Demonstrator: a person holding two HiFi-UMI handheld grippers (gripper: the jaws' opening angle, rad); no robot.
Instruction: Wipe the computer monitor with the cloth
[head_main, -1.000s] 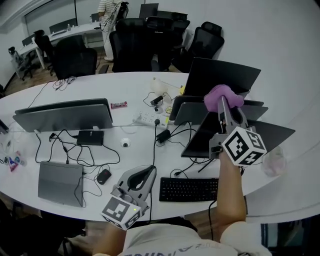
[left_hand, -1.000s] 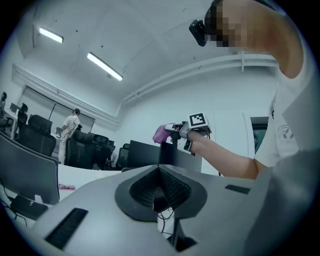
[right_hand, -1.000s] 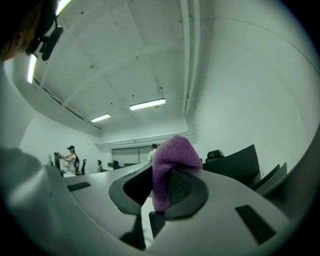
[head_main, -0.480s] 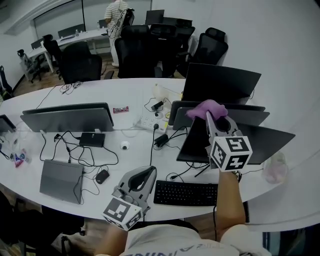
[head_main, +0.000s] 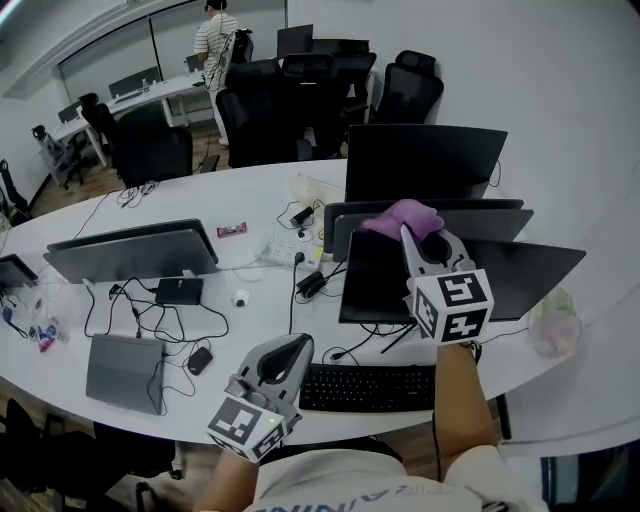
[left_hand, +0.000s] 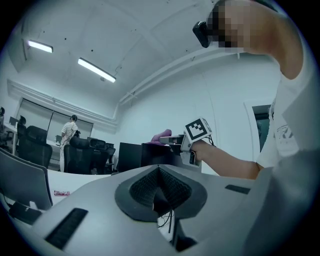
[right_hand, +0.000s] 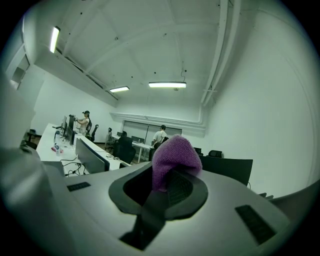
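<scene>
Cloth (head_main: 401, 217), a purple bundle, sat pinched between the jaws of the right claw (head_main: 418, 238). In the right gripper view we saw them clamped on it, the fabric bulging out past the tips. We held it up at the top edge of the dark monitor (head_main: 372, 282) straight ahead of us on the white worktop (head_main: 250, 180). Whether the cloth was pressed on the glass or only hovering over the rim we could not tell from the head view. The left claw (head_main: 286, 352) hung low by the worktop's front edge, just left of the keyboard (head_main: 365, 388), its jaws together with nothing between them.

We judged the wiping step to be in hand, at or near its start along the upper part of the screen. The next move, as we read it, called for laying the cloth flat against the panel and drawing it across and down in even passes. Pressure would need to be light, so the monitor would not rock on its stand or push into the other screens (head_main: 425, 160) close behind it.
</scene>
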